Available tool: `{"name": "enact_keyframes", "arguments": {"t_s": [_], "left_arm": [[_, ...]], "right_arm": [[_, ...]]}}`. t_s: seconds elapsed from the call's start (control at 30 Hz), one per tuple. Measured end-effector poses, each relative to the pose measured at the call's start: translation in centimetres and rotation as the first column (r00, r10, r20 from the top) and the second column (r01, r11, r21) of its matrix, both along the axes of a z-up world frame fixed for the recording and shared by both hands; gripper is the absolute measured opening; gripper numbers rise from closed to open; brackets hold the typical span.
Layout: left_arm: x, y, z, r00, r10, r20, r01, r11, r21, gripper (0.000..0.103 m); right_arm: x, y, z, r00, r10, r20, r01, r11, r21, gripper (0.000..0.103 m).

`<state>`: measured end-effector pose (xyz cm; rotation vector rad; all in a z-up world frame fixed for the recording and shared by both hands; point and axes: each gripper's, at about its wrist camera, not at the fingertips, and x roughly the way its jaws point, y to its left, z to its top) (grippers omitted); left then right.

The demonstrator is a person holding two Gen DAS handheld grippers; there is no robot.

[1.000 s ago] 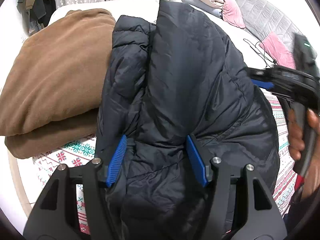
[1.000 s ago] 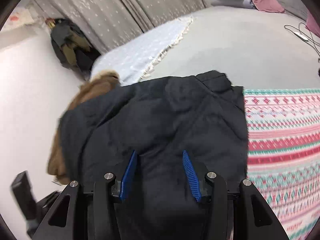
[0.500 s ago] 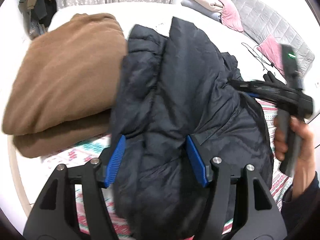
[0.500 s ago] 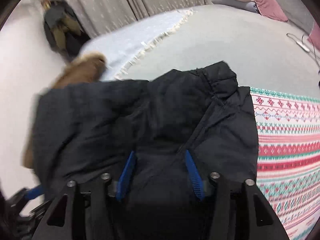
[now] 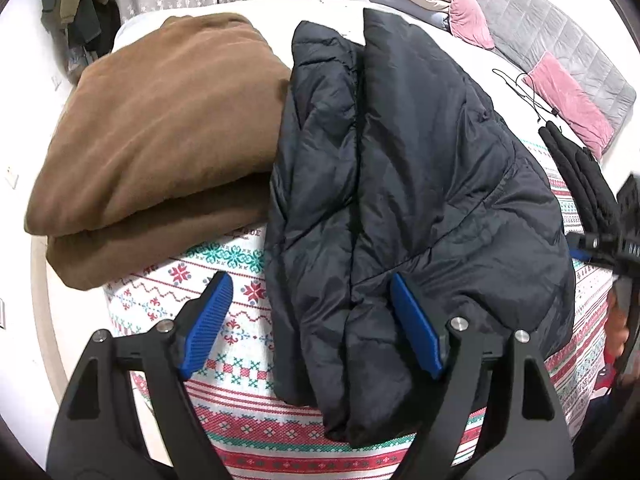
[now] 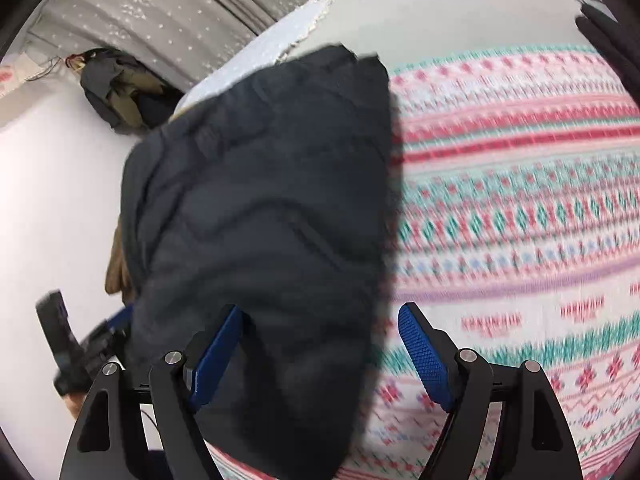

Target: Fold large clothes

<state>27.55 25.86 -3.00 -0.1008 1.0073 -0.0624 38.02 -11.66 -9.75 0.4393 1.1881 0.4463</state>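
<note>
Left wrist view: left gripper (image 5: 310, 320) spread and opening, near hem of the black puffer jacket (image 5: 400, 168) lying between the pads, no pinch visible. Jacket folded lengthwise on the patterned blanket (image 5: 240, 376) near the bed's near edge, far end running toward the middle of the bed, left side butted against the folded brown garment (image 5: 160, 132). Right gripper (image 5: 600, 240) just visible at right, beside the jacket's right edge; state unreadable from here. Risks: puffy fill likely to spring the fold back open once released; left flap sits loose, could slide off toward the brown garment and tangle with it. Black gloves (image 5: 580, 176) and a cable (image 5: 528, 92) on the right side of the bed, could snag on a wide sweep.

Right wrist view: blurred. Right gripper (image 6: 320, 354) spread and opening; jacket (image 6: 260, 200) edge between the pads, touching the left one, right pad clear over the blanket (image 6: 520, 200). No pinch. Risk: near corner appears to hang at the bed's near edge; released there, weight could drag the fold off. Re-grab in blur likely to catch one layer only and peel the fold apart.
</note>
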Motion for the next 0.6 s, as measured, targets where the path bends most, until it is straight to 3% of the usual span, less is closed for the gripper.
{"name": "enact_keyframes", "arguments": {"t_s": [0.1, 0.2, 0.43, 0.6], "left_arm": [[0.0, 0.1, -0.3, 1.0, 0.002, 0.003, -0.002, 1.0, 0.019, 0.086], [-0.1, 0.6, -0.7, 1.0, 0.004, -0.011, -0.004, 1.0, -0.017, 0.087], [0.1, 1.9, -1.7, 0.999, 0.015, -0.044, -0.02, 0.993, -0.113, 0.088], [0.3, 2.3, -2.1, 0.998, 0.015, -0.056, -0.023, 0.99, -0.138, 0.089]], "right_arm": [[-1.1, -1.9, -1.2, 0.999, -0.026, -0.031, 0.029, 0.995, 0.092, 0.082], [-1.5, -2.6, -2.3, 0.998, -0.043, -0.047, 0.05, 0.985, 0.164, 0.082], [-1.9, -1.9, -3.4, 0.998, -0.032, -0.047, 0.042, 0.97, 0.24, 0.083], [-2.0, -1.2, -4.1, 0.998, -0.041, -0.043, 0.05, 0.963, 0.265, 0.086]]}}
